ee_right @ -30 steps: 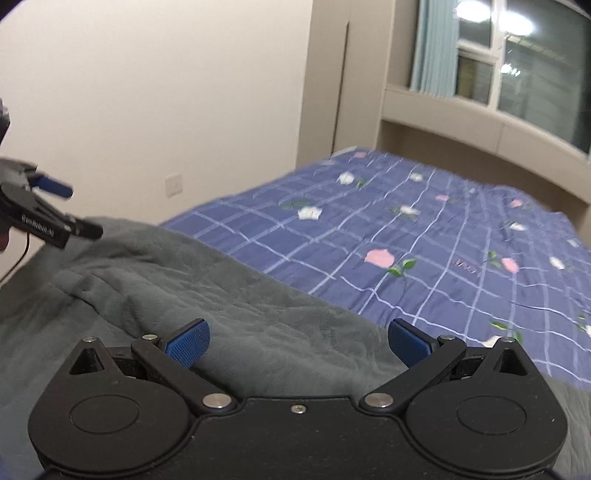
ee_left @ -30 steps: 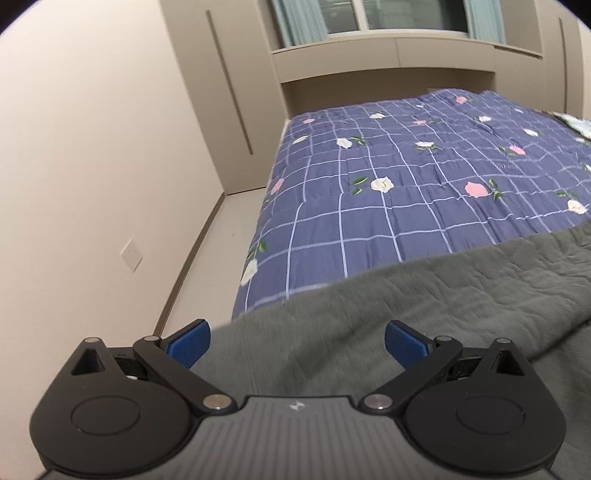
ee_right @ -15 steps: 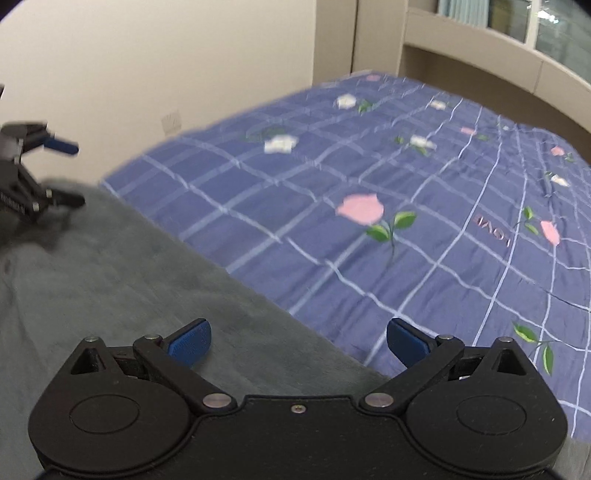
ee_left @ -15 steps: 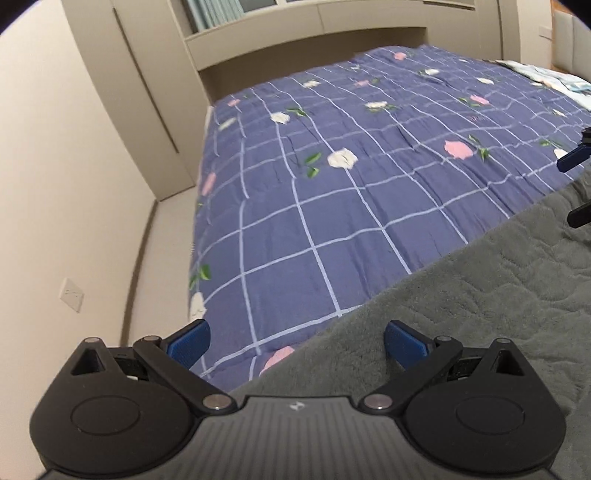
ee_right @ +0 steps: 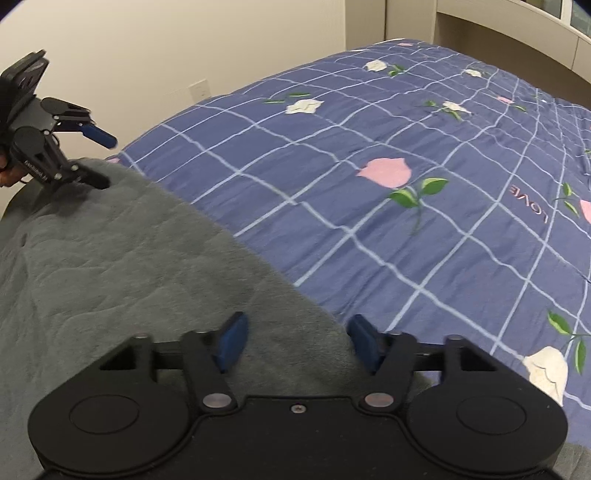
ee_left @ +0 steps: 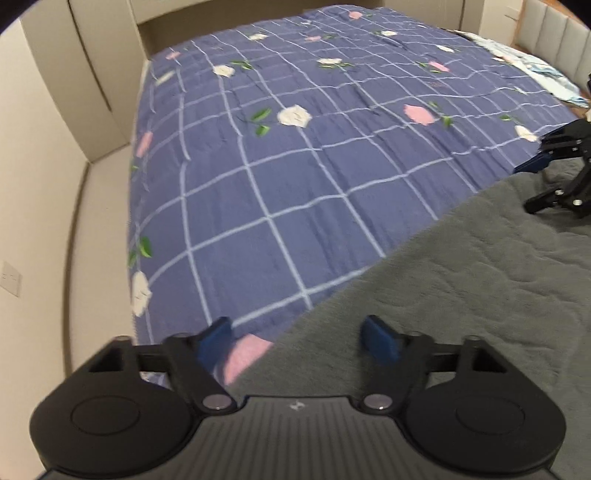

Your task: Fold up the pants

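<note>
Grey fleece pants (ee_left: 480,295) (ee_right: 110,277) lie spread on a blue checked quilt with flowers (ee_left: 295,166) (ee_right: 369,147). My left gripper (ee_left: 295,332) points down at the left end of the pants' far edge. Its jaws are closing, with the fabric's corner between the blue pads and no visible pressure on it. At the right end of that edge is my right gripper (ee_right: 297,332), its jaws also closing around the fabric's border. Each wrist view also shows the other gripper over the pants: the right gripper (ee_left: 532,184) and the left gripper (ee_right: 105,161).
The bed fills most of both views. A strip of floor and a beige wall with a socket (ee_left: 9,277) (ee_right: 199,88) run along its left side. A light blue cloth (ee_left: 546,74) lies near the padded headboard (ee_left: 554,29). Cabinets stand at the far end.
Both grippers have tipped downward and moved to the far edge of the pants. Their jaws, wide apart before, now stand narrower around the fabric's edge.
</note>
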Available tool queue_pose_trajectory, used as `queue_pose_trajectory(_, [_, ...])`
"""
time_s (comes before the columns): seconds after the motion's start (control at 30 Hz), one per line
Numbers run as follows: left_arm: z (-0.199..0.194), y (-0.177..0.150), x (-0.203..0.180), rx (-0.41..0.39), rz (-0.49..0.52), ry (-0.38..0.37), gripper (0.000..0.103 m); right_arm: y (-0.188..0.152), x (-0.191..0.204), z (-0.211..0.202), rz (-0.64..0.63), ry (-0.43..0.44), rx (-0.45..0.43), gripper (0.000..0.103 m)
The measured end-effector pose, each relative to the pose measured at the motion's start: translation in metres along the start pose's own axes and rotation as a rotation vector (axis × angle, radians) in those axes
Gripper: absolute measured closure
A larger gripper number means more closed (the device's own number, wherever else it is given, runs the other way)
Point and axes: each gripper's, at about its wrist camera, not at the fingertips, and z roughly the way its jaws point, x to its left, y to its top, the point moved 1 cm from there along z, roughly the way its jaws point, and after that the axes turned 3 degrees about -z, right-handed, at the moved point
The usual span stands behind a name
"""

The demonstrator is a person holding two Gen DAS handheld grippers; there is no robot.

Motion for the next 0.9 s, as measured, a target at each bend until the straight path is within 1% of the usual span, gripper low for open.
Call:
queue_pose_trajectory(0.03, [-0.001,-0.001,-0.001,0.01,0.004,-0.018,0.039,0.0,0.001,-0.001,-0.003,0.004,0.005,0.05])
queue_pose_trajectory(0.07, [-0.001,-0.002,-0.002,0.019,0.003,-0.038,0.052,-0.001,0.002,-0.002,-0.005,0.005,0.01,0.053])
queue_pose_trajectory(0.1, [-0.002,-0.002,-0.004,0.026,-0.002,-0.043,0.059,-0.002,0.003,-0.003,-0.006,-0.001,0.013,0.059])
queue_pose_trajectory(0.13, [-0.003,-0.003,-0.005,0.033,-0.006,-0.029,0.064,-0.002,0.005,-0.005,-0.011,-0.017,0.013,0.068])
queue_pose_trajectory(0.17, [-0.004,-0.003,-0.007,0.04,-0.006,-0.016,0.077,-0.002,0.007,-0.008,-0.02,-0.036,0.014,0.073])
queue_pose_trajectory(0.2, [-0.006,-0.003,-0.008,0.039,-0.011,-0.011,0.083,-0.002,0.01,-0.011,-0.031,-0.058,0.015,0.081])
queue_pose_trajectory(0.23, [-0.01,-0.003,-0.01,0.031,-0.016,-0.014,0.087,-0.001,0.012,-0.014,-0.04,-0.077,0.013,0.085])
queue_pose_trajectory(0.27, [-0.014,-0.003,-0.012,0.024,-0.017,-0.014,0.09,0.001,0.015,-0.017,-0.05,-0.096,0.013,0.086])
queue_pose_trajectory(0.4, [-0.034,0.003,-0.014,-0.008,-0.054,0.038,0.092,0.014,0.031,-0.027,-0.116,-0.185,-0.006,0.089])
queue_pose_trajectory(0.57, [-0.071,0.013,0.007,-0.102,-0.135,0.057,0.093,0.049,0.037,-0.049,-0.157,-0.294,-0.118,0.089])
queue_pose_trajectory(0.67, [-0.075,0.012,0.021,-0.119,-0.172,0.075,0.093,0.072,0.042,-0.047,-0.2,-0.338,-0.171,0.089])
queue_pose_trajectory(0.77, [-0.059,0.007,0.03,-0.085,-0.204,0.084,0.093,0.084,0.041,-0.024,-0.208,-0.351,-0.151,0.089])
queue_pose_trajectory(0.9, [-0.04,0.0,0.034,-0.069,-0.222,0.089,0.093,0.083,0.04,0.012,-0.195,-0.362,-0.092,0.089])
